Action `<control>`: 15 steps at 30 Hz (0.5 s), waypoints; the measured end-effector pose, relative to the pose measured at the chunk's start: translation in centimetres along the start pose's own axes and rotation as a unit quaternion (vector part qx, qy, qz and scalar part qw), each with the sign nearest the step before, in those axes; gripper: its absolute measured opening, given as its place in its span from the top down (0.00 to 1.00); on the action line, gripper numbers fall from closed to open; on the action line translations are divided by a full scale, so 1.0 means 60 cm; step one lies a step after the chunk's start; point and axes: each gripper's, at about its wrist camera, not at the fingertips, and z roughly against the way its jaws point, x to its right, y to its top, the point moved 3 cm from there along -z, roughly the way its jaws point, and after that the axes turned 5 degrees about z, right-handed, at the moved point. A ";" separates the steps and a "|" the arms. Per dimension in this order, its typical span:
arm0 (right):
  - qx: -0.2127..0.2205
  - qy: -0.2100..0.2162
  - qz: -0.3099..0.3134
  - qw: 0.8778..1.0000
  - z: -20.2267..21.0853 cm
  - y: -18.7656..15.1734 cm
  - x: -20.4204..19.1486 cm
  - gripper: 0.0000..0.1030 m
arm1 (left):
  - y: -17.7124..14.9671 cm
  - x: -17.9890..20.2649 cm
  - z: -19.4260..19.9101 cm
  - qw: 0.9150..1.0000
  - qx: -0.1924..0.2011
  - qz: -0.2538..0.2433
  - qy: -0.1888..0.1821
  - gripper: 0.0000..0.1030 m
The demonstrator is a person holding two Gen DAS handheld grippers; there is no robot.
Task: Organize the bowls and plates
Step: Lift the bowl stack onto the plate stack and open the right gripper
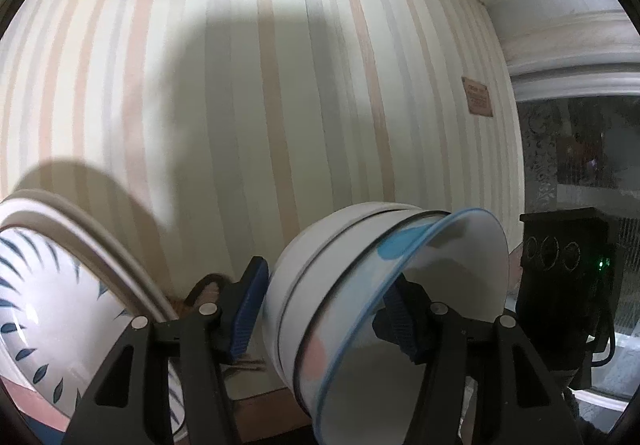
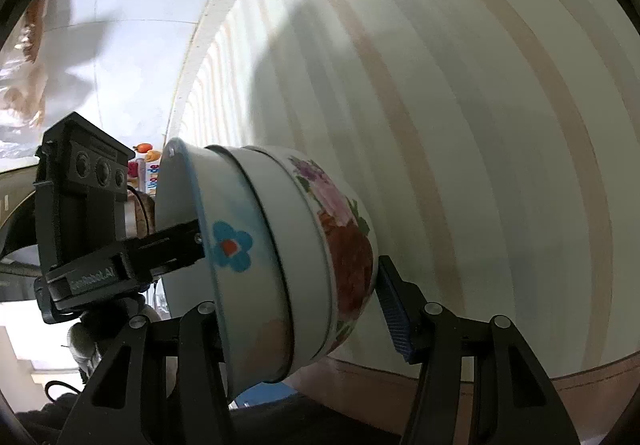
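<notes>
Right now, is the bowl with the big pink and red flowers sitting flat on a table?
No, the flowered bowl is tipped on its side, nested with other bowls and held in the air against a striped wall.

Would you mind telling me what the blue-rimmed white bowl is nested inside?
The blue-rimmed white bowl sits inside a plain white bowl, which sits in a floral-painted bowl, the stack lying sideways. The outer bowls' interiors are covered. Whether anything is inside the blue-rimmed bowl cannot be seen.

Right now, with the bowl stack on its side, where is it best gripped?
Across its bottom: one finger inside the mouth, one against the base, coming from below the rim. The stack lies sideways and nested, so a squeeze along its axis likely keeps the bowls together.
</notes>
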 end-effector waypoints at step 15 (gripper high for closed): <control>-0.016 -0.007 0.062 0.998 -0.081 0.026 -0.181 0.43 | -0.039 -0.111 0.146 0.999 0.046 0.023 -0.001 0.47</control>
